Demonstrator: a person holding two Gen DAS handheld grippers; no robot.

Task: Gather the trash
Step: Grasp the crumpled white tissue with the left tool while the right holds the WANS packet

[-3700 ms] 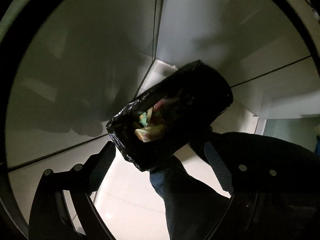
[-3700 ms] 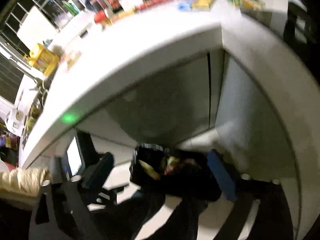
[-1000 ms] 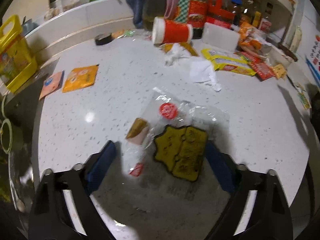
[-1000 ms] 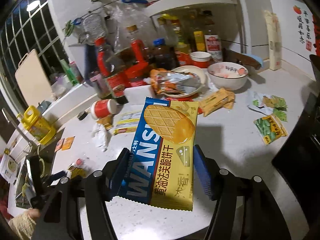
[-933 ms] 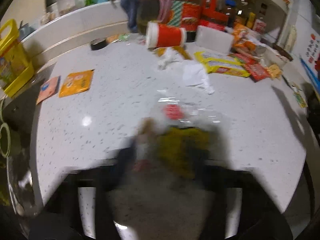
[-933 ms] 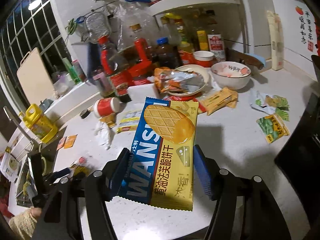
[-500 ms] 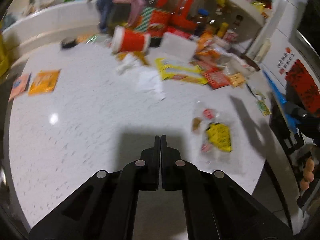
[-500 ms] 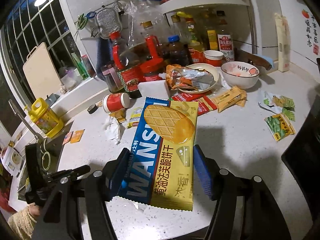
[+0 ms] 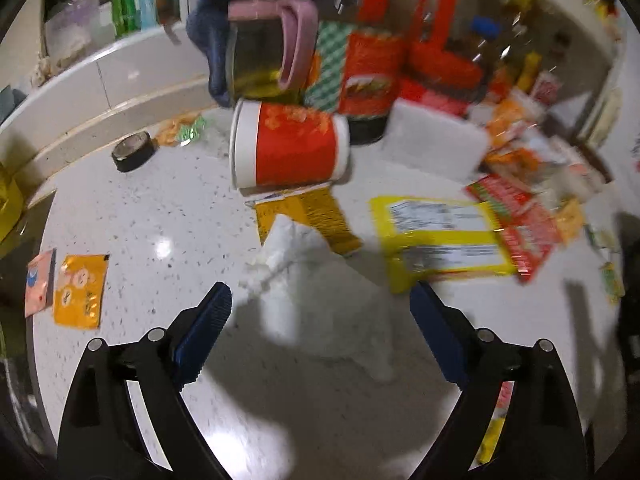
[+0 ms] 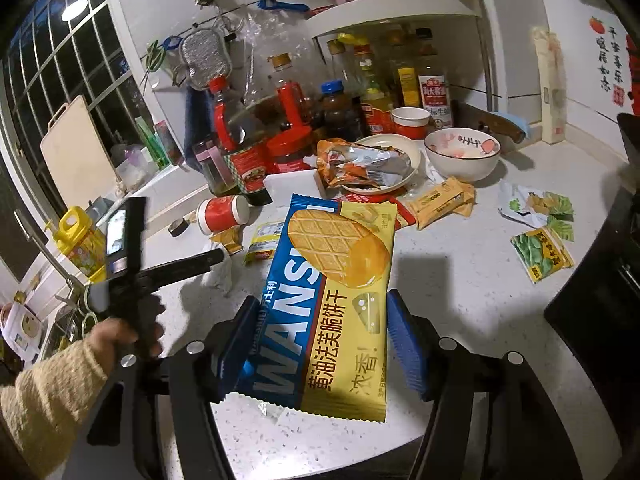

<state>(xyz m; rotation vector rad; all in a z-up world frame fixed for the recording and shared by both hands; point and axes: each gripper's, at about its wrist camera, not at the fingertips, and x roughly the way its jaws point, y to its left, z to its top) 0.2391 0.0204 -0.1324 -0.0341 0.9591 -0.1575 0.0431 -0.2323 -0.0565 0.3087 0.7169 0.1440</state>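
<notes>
A: On the speckled countertop (image 9: 120, 208), landmark is the tipped red paper cup (image 9: 288, 144). Just in front of it lies a gold wrapper (image 9: 312, 220), then the crumpled white tissue (image 9: 320, 292), nearest the camera. Left gripper (image 9: 320, 328) hovers over the tissue, fingers wide apart, nothing between them. View is motion-blurred.

B: And beside the cup?

A: To its right, 1 yellow packet (image 9: 440, 240) lying flat, a red packet (image 9: 520, 224) past that. Well left of the cup, an orange sachet (image 9: 80, 290) and a pink one (image 9: 40, 288) near the counter edge. A black tape roll (image 9: 132, 156) sits close to the cup's left.

B: Right side?

A: Right gripper (image 10: 320, 344) is clamped on the blue-and-yellow biscuit wrapper (image 10: 332, 292), pads at its 2 long edges, wrapper held above the counter, in front of the cup in that view. It stands fairly flat, so probably light and fairly stiff film; likely slippery if the squeeze eases.

B: Tissue handling?

A: My judgement: very light, soft, will crush and maybe tear. Take it at the bunched middle, not a thin corner, closing fully. The gold wrapper touches or slips under its far edge; I can't tell which, so it could drag along.
</notes>
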